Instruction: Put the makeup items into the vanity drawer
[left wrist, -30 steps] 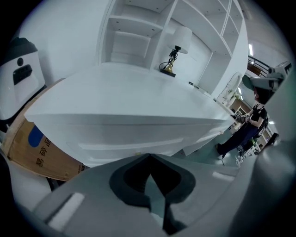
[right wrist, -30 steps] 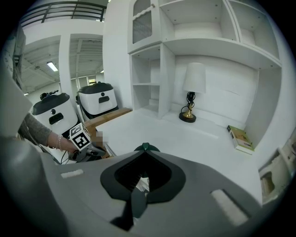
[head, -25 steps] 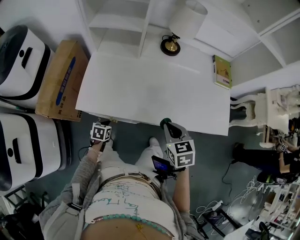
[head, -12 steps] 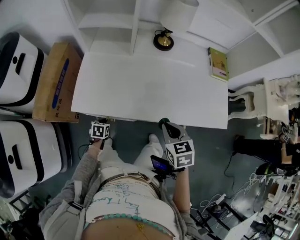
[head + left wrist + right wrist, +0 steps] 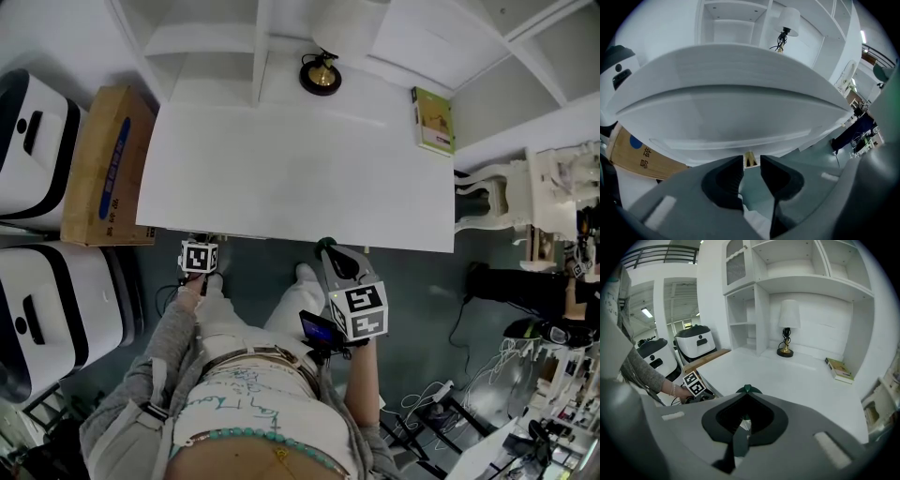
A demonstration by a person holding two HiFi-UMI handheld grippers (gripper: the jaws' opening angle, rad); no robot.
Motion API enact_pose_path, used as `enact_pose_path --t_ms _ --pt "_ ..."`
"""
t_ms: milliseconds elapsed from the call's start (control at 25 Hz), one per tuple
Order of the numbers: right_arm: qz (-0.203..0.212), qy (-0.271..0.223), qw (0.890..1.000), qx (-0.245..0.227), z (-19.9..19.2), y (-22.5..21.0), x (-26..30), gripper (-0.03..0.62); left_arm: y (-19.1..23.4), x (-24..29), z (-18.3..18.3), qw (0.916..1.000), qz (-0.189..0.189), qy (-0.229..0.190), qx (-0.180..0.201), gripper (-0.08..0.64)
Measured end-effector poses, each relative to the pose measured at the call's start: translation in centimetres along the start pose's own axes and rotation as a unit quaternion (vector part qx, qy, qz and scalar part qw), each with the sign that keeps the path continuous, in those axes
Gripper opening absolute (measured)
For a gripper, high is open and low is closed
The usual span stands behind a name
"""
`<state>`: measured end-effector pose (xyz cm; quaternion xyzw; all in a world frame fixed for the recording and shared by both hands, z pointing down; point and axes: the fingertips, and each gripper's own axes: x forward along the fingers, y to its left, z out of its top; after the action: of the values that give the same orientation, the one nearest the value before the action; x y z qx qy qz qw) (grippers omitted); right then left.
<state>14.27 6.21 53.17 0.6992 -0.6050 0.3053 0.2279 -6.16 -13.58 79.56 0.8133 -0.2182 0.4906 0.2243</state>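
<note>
Dark green makeup item sits clamped in the right gripper, held above the front edge of the one white vanity. The left gripper is at the drawer front, jaws narrowly apart with a single brass knob in the gap. One lamp and one book stand on top, beside one cardboard box with unreadable blue print.

Grey sleeves, scribbled white top — left tool and right tool grey, marker-cubed.
</note>
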Motion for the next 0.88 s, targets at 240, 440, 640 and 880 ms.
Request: enact_pose_path --t_ms 240,440,640,880 --pt "-0.001 0.004 1.0 0.004 -0.4 -0.2 0.0 0.029 0.7 0.9 -0.4 0.9995 0.019 0.019 -0.018 0.138" --pt "0.0 0.007 1.0 0.008 -0.8 -0.5 0.2 0.029 0.8 1.8 -0.6 0.999 0.025 0.026 -0.027 0.142" --pt "0.003 0.008 1.0 0.011 -1.0 -0.6 0.3 0.029 0.5 2.3 -0.6 0.9989 0.02 0.035 -0.021 0.142" --pt "0.003 0.011 1.0 0.012 -1.1 -0.9 0.5 0.029 0.6 2.8 -0.8 0.9981 0.024 0.05 -0.028 0.142"
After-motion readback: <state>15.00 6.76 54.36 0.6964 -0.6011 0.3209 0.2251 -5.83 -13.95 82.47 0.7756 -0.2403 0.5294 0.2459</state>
